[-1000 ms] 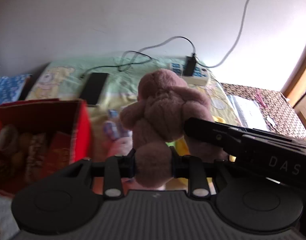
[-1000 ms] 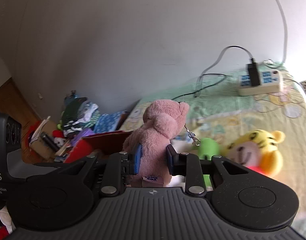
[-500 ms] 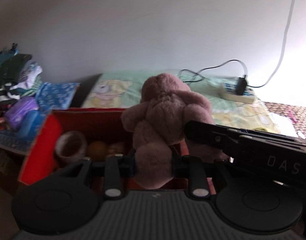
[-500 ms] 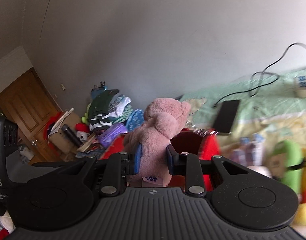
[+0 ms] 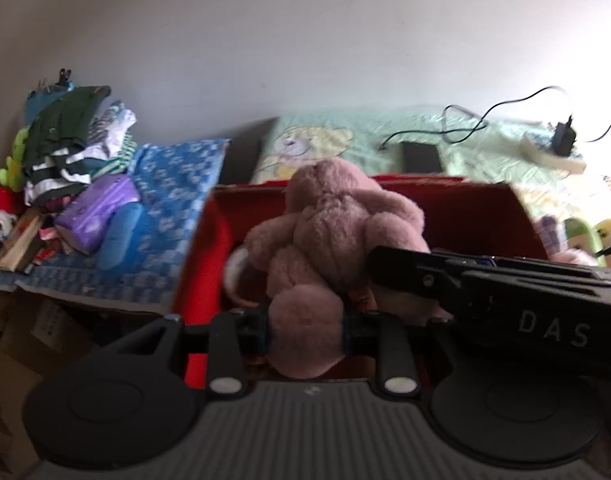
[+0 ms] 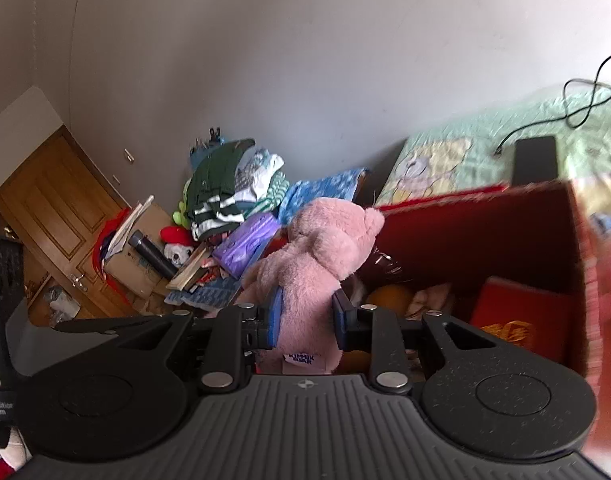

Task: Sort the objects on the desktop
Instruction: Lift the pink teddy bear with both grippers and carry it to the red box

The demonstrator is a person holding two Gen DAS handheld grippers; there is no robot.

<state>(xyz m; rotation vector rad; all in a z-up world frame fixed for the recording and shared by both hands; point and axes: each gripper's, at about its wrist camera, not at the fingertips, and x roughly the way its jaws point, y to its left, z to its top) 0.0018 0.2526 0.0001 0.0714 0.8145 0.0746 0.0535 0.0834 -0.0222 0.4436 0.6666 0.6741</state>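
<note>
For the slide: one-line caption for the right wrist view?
Right gripper clamps the pink plush bear over the open red box.

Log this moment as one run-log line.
phase: carry to box | left gripper: shut on pink teddy bear | right gripper: shut on pink teddy bear | bear: above open red box | release: not yet

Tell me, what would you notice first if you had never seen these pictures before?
The fluffy pink teddy bear stands out first: both the left gripper and the right gripper pinch it and hold it up over the open red box. Behind, to the left, a messy pile of clothes leans against the wall.
</note>
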